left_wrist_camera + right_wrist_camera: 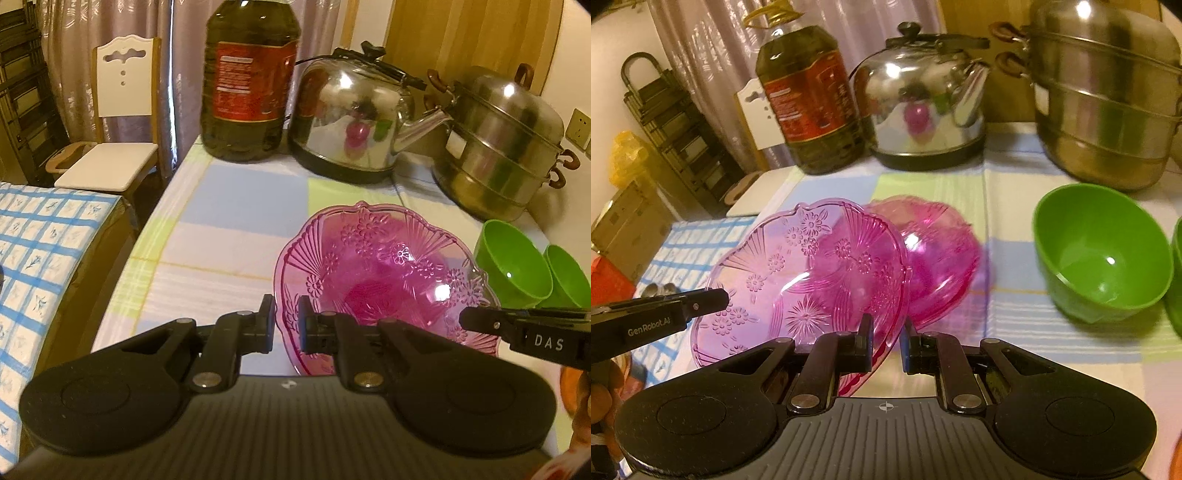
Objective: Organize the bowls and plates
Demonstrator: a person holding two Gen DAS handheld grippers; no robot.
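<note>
Over tabletop's near edge: my left gripper (286,325) and right gripper (888,341) both clamped on rim of pink plate (798,280), held tilted; second pink plate (942,258) just behind; green bowls (1100,251) toward right edge, not yet stacked; most sorting left, I judge.

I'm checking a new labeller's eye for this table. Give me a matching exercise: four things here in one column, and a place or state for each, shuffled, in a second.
Things
1. Pink clear patterned plastic plate
2. Green plastic bowl
3. Shiny steel kettle
4. Big oil bottle with red label

Places or states
A. Back left, by the curtain
B. Clamped at its rim by both grippers
C. Between bottle and steamer pot
D. Standing empty at the right

Pairs: 1-B, 2-D, 3-C, 4-A
</note>
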